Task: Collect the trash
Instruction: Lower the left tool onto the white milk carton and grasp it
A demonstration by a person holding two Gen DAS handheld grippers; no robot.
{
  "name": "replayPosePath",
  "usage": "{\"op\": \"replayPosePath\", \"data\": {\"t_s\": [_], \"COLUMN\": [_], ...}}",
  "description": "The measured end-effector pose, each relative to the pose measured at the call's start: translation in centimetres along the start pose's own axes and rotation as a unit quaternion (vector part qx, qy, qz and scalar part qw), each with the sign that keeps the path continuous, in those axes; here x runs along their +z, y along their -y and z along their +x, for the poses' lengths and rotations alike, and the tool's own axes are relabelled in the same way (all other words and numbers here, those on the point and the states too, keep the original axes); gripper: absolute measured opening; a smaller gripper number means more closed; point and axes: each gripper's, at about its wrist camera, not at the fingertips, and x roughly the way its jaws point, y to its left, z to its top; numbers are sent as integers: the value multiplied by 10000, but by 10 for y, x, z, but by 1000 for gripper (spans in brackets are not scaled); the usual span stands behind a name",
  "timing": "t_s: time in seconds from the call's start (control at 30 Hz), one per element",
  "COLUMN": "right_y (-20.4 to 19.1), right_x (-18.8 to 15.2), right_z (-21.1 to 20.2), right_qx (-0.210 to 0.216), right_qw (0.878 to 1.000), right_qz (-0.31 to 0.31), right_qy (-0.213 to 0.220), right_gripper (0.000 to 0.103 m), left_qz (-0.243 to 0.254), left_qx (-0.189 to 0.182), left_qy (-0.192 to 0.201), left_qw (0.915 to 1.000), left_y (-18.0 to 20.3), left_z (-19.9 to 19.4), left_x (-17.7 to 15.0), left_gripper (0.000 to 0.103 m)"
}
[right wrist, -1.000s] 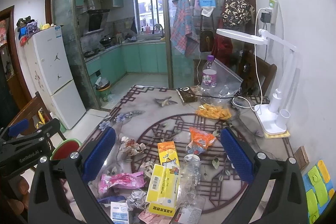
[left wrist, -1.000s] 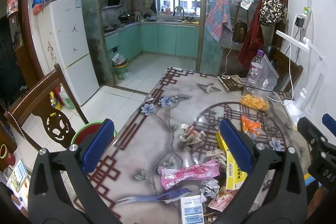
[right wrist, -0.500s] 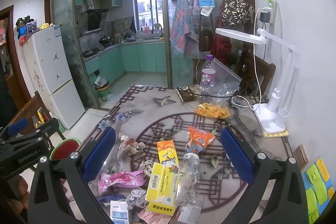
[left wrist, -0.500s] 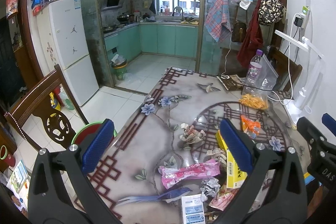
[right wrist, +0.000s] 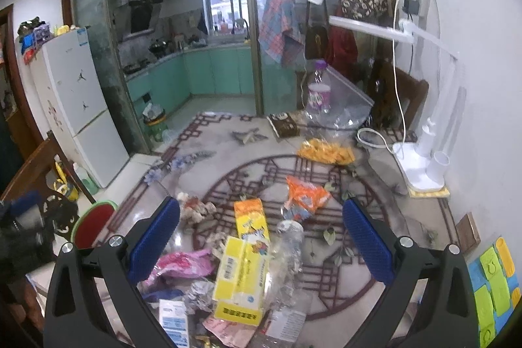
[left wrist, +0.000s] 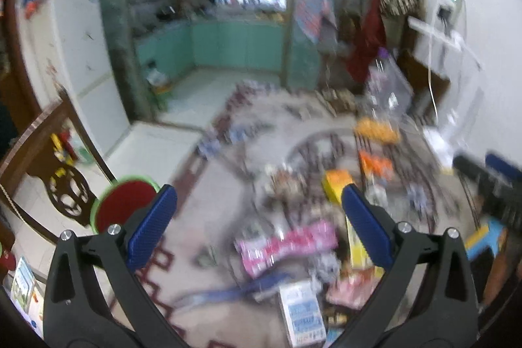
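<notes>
Both grippers hang with jaws wide apart and empty, likely readying a first pick: the right gripper [right wrist: 261, 229] frames a yellow carton [right wrist: 239, 274] low between its jaws. The left gripper [left wrist: 259, 211] has a pink wrapper [left wrist: 287, 245] between its blue pads. Beyond the right jaws lies an orange packet [right wrist: 305, 194]; outside the left jaws stands a green bin [left wrist: 125, 201], probably for the trash.

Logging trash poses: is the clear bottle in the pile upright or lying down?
Lying down. The clear bottle lies on its side on the table beside the yellow carton, cap end pointing away from the right gripper.

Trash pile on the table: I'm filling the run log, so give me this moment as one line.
left gripper: open, empty, view blurred | right gripper: open, empty, above yellow box | pink wrapper: on table | nothing collected yet
</notes>
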Motion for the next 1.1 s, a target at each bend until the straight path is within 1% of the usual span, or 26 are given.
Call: {"op": "replayPosePath", "data": {"t_s": [0.03,0.07,0.1,0.13,0.17,0.2,0.23,0.27,0.3,0.37,0.43,0.5,0.57,0.6,0.67,0.7,0.73,0.77,0.83,0.87,0.9,0.93,1.0,1.1], "right_y": [2,6,7,9,11,12,11,11,10,8,6,3,1,0,-2,-3,-3,-2,-1,-1,-1,-1,-3,-9], "right_x": [-1,-4,-6,-7,-8,-10,-12,-14,-15,-20,-23,-29,-36,-39,-44,-46,-48,-50,-52,-53,-53,-54,-54,-54], "right_z": [3,7,11,13,16,20,23,25,27,31,35,41,49,52,56,59,61,64,69,70,72,73,76,77], "right_qx": [-32,-80,-109,-122,-131,-127,-126,-133,-132,-109,-88,-50,66,118,211,239,270,300,330,331,332,338,351,464], "right_qw": [10000,9999,9998,9997,9995,9994,9992,9991,9990,9986,9981,9971,9954,9946,9930,9923,9916,9908,9897,9892,9888,9884,9878,9868], "right_qz": [15,38,61,81,114,133,126,104,88,39,-10,-97,-151,-174,-200,-187,-157,-112,-59,-51,-47,-46,-58,-146], "right_qy": [-51,-126,-169,-196,-245,-301,-352,-396,-423,-519,-603,-754,-949,-1014,-1141,-1199,-1252,-1312,-1391,-1426,-1452,-1482,-1516,-1544], "right_gripper": [96,96,96,96,96,96,96,96,96,96,96,96,96,94,92,92,92,92,92,92,92,92,92,92], "left_qz": [42,72,125,152,175,183,191,191,203,225,175,174,60,58,88,97,100,95,58,86,104,96,-14,-156], "left_qx": [-120,-162,-213,-260,-338,-446,-559,-639,-730,-754,-879,-877,-1030,-1061,-1119,-1098,-992,-966,-1081,-1079,-1084,-1068,-1109,-1111], "left_qy": [-242,-420,-724,-924,-1167,-1451,-1810,-2020,-2285,-2591,-2823,-2924,-2878,-2907,-2907,-2912,-2924,-2945,-2957,-2969,-2995,-3039,-3054,-2922], "left_qw": [9996,9990,9971,9953,9924,9882,9817,9771,9706,9626,9551,9521,9521,9509,9502,9503,9511,9507,9491,9487,9479,9467,9457,9498], "left_y": [1,3,5,8,11,13,17,19,23,28,33,36,36,38,40,40,41,39,40,41,42,40,36,25], "left_z": [10,17,30,39,50,62,76,85,96,108,116,122,124,125,124,124,123,126,126,126,127,130,132,127], "left_x": [-13,-22,-39,-49,-60,-71,-85,-95,-109,-129,-143,-151,-153,-154,-155,-154,-155,-151,-152,-153,-154,-156,-157,-150], "left_gripper": [99,98,94,88,85,81,78,76,74,71,69,69,69,66,65,66,73,76,76,76,70,57,56,55]}}
